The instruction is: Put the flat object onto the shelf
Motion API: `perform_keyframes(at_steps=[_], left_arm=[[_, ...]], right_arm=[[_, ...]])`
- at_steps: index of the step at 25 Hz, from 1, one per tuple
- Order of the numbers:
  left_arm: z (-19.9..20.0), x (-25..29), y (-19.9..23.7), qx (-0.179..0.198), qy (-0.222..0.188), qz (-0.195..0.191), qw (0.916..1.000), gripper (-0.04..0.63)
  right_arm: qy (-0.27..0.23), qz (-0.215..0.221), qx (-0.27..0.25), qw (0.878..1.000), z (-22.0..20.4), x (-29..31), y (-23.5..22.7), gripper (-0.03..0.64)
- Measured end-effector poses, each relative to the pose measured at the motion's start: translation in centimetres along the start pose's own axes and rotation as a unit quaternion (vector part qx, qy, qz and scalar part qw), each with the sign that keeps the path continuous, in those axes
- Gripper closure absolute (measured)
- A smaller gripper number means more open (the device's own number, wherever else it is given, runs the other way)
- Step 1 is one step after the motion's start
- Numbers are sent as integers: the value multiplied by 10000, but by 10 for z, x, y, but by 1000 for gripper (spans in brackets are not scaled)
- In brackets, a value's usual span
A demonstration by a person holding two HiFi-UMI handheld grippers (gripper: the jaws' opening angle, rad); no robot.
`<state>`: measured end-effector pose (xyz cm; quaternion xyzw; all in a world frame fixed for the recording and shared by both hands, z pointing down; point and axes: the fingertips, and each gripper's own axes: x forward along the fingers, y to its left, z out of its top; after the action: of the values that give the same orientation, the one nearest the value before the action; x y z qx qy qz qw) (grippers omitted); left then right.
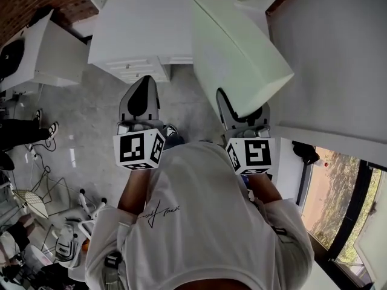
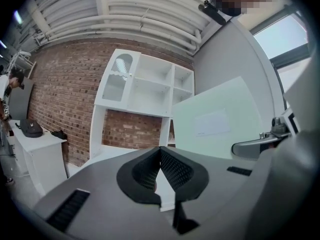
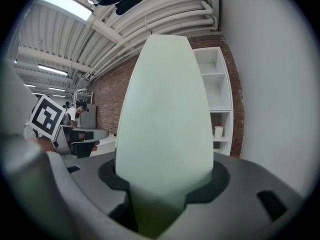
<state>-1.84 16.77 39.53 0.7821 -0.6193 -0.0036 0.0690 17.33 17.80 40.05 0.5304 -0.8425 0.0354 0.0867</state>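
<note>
Pressing jaws together on nothing with the left gripper (image 1: 140,96). Clamping one flat pale-green panel (image 1: 233,47) in the right gripper (image 1: 242,117), raised before the white shelf (image 2: 145,86). Showing the panel's label (image 2: 212,122), print unreadable, in the left gripper view only; one cup (image 3: 218,131) in the right gripper view only.

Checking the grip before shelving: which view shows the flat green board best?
Head view: the whole board shows, tilted, its lower edge clamped in the right gripper. The left gripper view shows its broad face, bottom hidden; the right gripper view shows only a foreshortened close-up.
</note>
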Motion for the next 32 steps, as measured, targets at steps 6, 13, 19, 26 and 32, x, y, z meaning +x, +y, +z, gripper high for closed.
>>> perform_keyframes(at_steps=[6, 13, 19, 26, 32], left_arm=[[6, 16, 39, 121, 59, -178, 9998, 580], [11, 36, 69, 226, 98, -152, 9996, 580], [23, 72, 87, 264, -4, -83, 9996, 580], [39, 136, 106, 304, -56, -86, 9995, 580], [48, 203, 125, 355, -40, -185, 9992, 580]], right_arm=[[-85, -183, -120, 9997, 16, 29, 24, 341], [-101, -355, -140, 9992, 25, 59, 34, 342], [-192, -468, -207, 9985, 39, 108, 25, 342], [-223, -370, -172, 9989, 52, 177, 8, 344], [-264, -362, -97, 9989, 63, 240, -14, 344]])
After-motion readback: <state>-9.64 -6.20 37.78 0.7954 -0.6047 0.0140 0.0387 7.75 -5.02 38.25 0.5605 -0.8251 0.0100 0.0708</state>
